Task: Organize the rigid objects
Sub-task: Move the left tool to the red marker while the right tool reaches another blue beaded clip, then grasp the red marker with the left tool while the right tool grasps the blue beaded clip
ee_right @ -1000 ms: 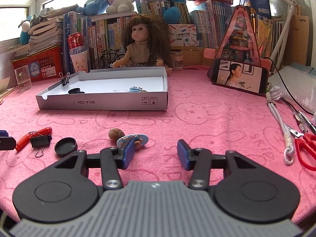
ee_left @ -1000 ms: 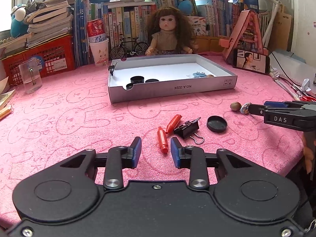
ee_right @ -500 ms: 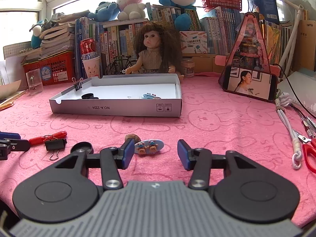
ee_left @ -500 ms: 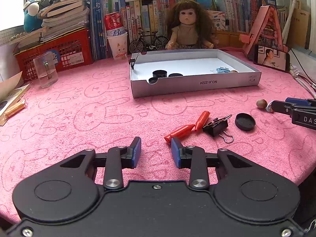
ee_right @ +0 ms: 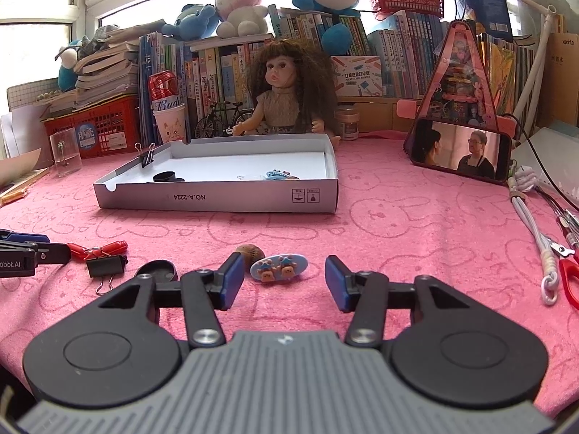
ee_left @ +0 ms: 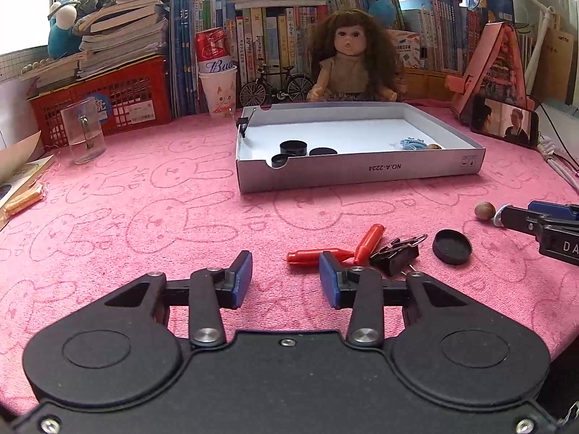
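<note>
My left gripper (ee_left: 286, 276) is open and empty, low over the pink cloth. Two red plastic pieces (ee_left: 318, 256) lie just ahead of its right finger, beside a black binder clip (ee_left: 394, 255) and a black cap (ee_left: 452, 246). My right gripper (ee_right: 280, 282) is open and empty; a blue oval clip with two bears (ee_right: 279, 268) lies between its fingertips, a brown nut (ee_right: 250, 252) just behind. The white box (ee_left: 362, 173) holds black caps (ee_left: 293, 147) and a blue item (ee_left: 412, 143).
A doll (ee_left: 353, 61), toy bicycle (ee_left: 277, 86), paper cup (ee_left: 219, 88), red basket (ee_left: 105, 99) and books line the back. A glass (ee_left: 83, 133) stands at left. A phone (ee_right: 461, 153), white cable (ee_right: 532, 231) and red scissors (ee_right: 568, 278) lie at right.
The left gripper swung left and drew back, so the red pieces now lie ahead of its right finger. The right gripper shifted left; the bear clip now lies between its fingers.
</note>
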The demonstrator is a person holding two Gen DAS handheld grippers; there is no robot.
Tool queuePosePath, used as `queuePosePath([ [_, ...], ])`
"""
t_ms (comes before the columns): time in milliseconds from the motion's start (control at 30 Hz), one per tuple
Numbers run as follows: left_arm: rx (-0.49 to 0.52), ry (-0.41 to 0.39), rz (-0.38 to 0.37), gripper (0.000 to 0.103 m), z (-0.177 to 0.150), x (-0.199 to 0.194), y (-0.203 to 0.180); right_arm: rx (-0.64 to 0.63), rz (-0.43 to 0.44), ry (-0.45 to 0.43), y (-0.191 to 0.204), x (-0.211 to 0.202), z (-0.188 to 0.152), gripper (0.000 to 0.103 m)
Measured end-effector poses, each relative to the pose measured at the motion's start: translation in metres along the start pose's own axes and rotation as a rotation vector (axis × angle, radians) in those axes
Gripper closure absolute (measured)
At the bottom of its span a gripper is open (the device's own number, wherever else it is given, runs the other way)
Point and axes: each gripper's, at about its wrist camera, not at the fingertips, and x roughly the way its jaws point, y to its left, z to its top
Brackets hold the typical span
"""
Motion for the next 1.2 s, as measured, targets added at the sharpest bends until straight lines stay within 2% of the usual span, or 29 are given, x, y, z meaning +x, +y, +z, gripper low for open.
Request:
queuePosePath([
  [167, -0.003, -0.014, 0.018, 0.055, -0.002, 0.002, -0.013, 0.011, -0.001, -0.002, 0.0, 0.001, -0.001, 0.037],
  [333, -0.06, -0.014, 0.047, 0.05, -0.004, 0.006, -0.021, 0.019, -0.003, 0.0, 0.0, 0.002, -0.002, 0.037],
  [700, -0.125, -0.032, 0.136, 0.045, -0.003, 0.014, -0.034, 0.019, -0.02, -0.018, 0.005, 0.002, -0.003, 0.034],
  [833, -0.131, -0.043, 0.145, 0.048, -0.004, 0.015, -0.036, -0.017, -0.034, -0.029, 0.013, 0.003, -0.003, 0.032],
  [933, -0.112, -0.052, 0.112, 0.062, -0.005, 0.014, -0.036, -0.063, -0.05, -0.019, 0.017, 0.007, -0.002, 0.031],
  [1200, -0.105, -0.048, 0.088, 0.062, -0.003, 0.012, -0.028, -0.141, -0.03, 0.048, 0.012, 0.018, 0.004, 0.03],
])
